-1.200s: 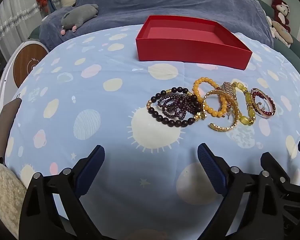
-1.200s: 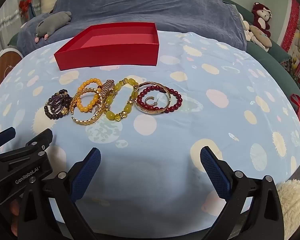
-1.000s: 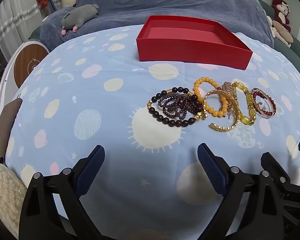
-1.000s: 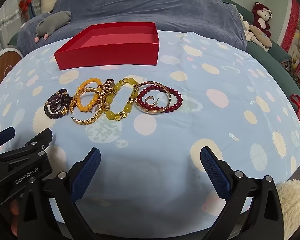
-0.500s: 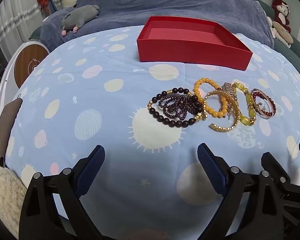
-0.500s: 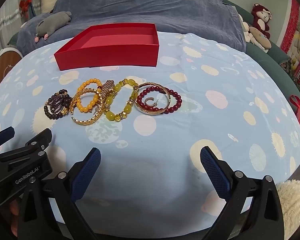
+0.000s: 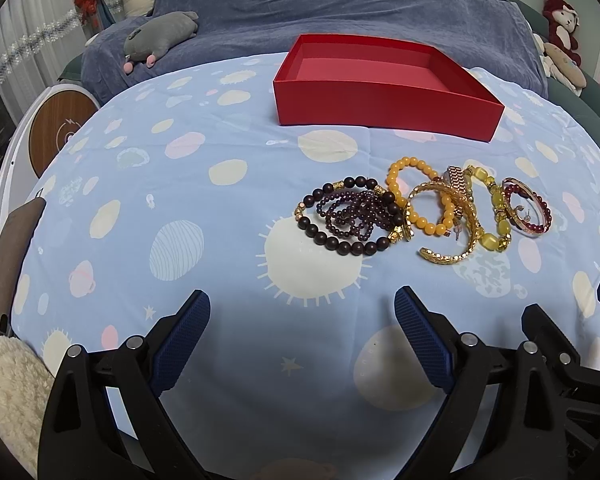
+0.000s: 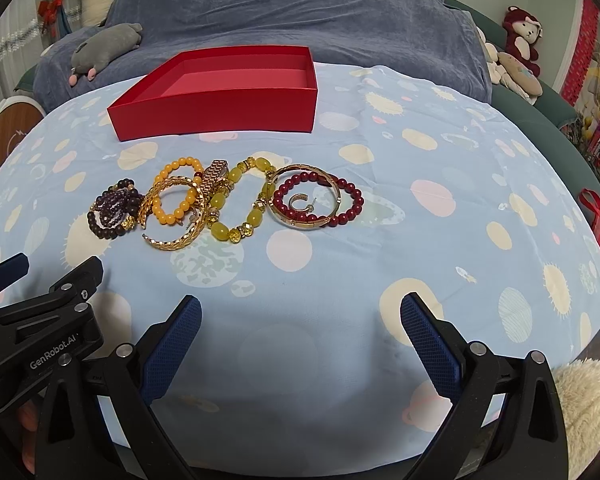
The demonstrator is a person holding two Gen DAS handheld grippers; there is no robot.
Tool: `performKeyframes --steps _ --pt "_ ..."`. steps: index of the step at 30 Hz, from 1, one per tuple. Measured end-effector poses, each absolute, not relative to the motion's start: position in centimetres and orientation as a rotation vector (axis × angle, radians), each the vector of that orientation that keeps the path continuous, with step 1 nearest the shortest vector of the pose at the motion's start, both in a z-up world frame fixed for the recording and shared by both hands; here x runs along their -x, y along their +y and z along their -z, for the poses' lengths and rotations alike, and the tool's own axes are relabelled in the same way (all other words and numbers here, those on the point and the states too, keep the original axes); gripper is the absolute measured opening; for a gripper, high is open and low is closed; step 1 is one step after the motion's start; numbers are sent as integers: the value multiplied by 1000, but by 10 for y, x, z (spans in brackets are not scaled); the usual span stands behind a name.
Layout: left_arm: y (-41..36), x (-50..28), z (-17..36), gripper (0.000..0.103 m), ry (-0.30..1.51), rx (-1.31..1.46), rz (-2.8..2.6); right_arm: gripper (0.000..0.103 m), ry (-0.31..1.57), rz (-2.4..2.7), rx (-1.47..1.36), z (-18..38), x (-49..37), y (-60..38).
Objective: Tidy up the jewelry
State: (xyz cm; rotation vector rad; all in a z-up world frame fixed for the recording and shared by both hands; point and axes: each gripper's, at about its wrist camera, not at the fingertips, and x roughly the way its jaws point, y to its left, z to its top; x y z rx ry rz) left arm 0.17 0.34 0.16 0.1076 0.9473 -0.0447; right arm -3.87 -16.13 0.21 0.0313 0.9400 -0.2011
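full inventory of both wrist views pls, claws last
red box: 1, red, open and empty, far side of the cloth
dark bead bracelets: tangled, count unclear, dark purple-brown, left end of the row
orange bead bracelet: 1, orange, right of those
gold chain bangle: 1, gold, overlapping it
yellow bead bracelet: 1, yellow-green, centre
red bead bracelet: 1, dark red, right end, with gold bangle
tablecloth: 1, light blue, spotted
grey plush: 1, grey, on the blue blanket behind
left claw: open, empty
right claw: open, empty
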Motion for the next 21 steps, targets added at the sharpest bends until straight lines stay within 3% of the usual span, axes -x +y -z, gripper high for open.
performKeyframes --steps 21 --pt "0 1 -3 89 946 -110 41 96 939 202 -30 -2 39 -162"
